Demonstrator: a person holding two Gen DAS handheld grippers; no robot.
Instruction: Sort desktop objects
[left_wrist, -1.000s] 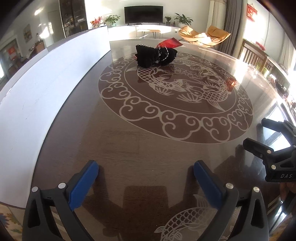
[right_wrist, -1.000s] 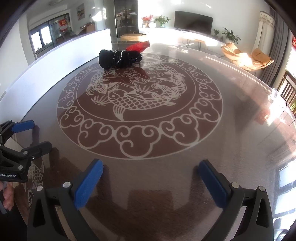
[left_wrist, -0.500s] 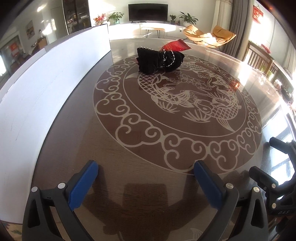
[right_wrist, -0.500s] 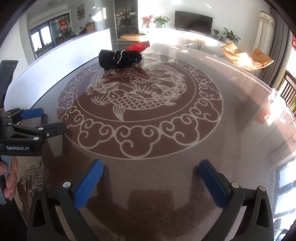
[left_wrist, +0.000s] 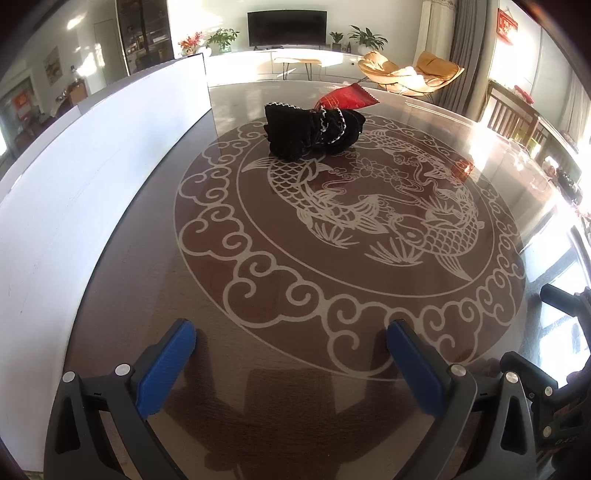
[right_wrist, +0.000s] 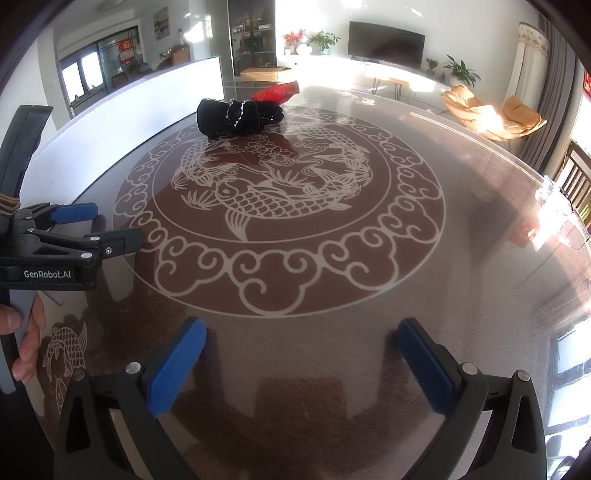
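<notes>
The left gripper (left_wrist: 291, 354) hangs low over the near edge of the table (left_wrist: 258, 387) with its blue pads spread wide and nothing between them; the right gripper (right_wrist: 301, 354) sits likewise, wide and empty, beside it. Past both lies the carved fish medallion (right_wrist: 277, 206), bare of objects. At the medallion's far rim rests a black bundle of cloth (left_wrist: 314, 129), and touching its far side, perhaps tucked partly under it, a red packet (left_wrist: 347, 98). Judging by this, the sorting has barely begun: neither item is gripped, both lie well apart from the grippers, and no sorting container shows.
</notes>
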